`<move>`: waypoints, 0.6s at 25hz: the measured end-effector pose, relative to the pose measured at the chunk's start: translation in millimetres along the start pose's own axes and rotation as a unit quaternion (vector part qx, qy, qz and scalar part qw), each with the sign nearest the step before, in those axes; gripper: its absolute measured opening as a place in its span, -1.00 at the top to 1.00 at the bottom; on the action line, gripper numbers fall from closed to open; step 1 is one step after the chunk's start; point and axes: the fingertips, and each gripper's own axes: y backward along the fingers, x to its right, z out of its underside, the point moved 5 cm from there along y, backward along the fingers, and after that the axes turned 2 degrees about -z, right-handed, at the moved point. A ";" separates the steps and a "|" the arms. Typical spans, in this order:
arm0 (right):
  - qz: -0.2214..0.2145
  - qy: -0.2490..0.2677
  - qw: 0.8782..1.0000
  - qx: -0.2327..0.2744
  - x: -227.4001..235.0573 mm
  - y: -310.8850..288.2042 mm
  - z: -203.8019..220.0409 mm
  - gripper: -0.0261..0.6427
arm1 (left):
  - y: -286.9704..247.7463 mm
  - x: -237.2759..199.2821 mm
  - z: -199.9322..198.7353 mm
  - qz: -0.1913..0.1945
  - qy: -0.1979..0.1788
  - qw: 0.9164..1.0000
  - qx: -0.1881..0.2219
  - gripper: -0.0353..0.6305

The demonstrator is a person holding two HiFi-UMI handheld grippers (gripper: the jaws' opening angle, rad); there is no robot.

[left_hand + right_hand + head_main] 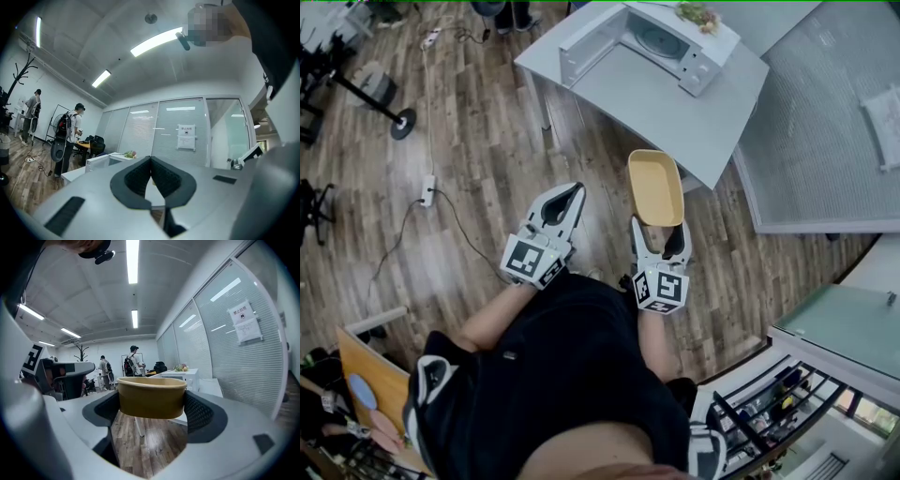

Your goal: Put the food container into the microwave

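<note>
The right gripper (659, 230) has its fingers clamped on the container's (655, 186) near end, keeping it level for the open microwave (649, 42) well ahead, while the left gripper's (558, 211) fingers are together on nothing.

On top of the microwave (649, 42), a small greenish thing (697, 13) is too small to identify. The worktop (675, 112) behind the microwave runs off the head view's top edge. Nearer than the microwave, the food container's (655, 187) near end is hidden between the right gripper's (659, 223) jaws.
</note>
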 end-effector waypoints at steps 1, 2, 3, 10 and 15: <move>0.001 -0.001 1.000 0.000 -1.4 -2.0 -0.3 -0.42 | 0.2 -3.0 -0.5 -0.001 0.000 1.000 0.000 0.83; 0.002 -0.001 1.000 -0.001 -3.0 -4.1 -0.5 -0.42 | 0.6 -6.1 -1.0 -0.001 0.000 1.000 0.001 0.83; 0.003 -0.002 1.000 -0.002 -4.9 -6.5 -0.8 -0.42 | 1.1 -9.7 -1.5 -0.001 0.001 1.000 0.002 0.83; 0.019 0.000 1.000 -0.006 -31.0 -34.1 0.9 -0.42 | 4.5 -53.7 -6.4 0.004 0.001 1.000 0.002 0.83; 0.037 -0.008 0.999 -0.007 -55.0 -55.3 7.0 -0.42 | 7.8 -91.0 -2.4 0.015 0.008 1.000 -0.005 0.83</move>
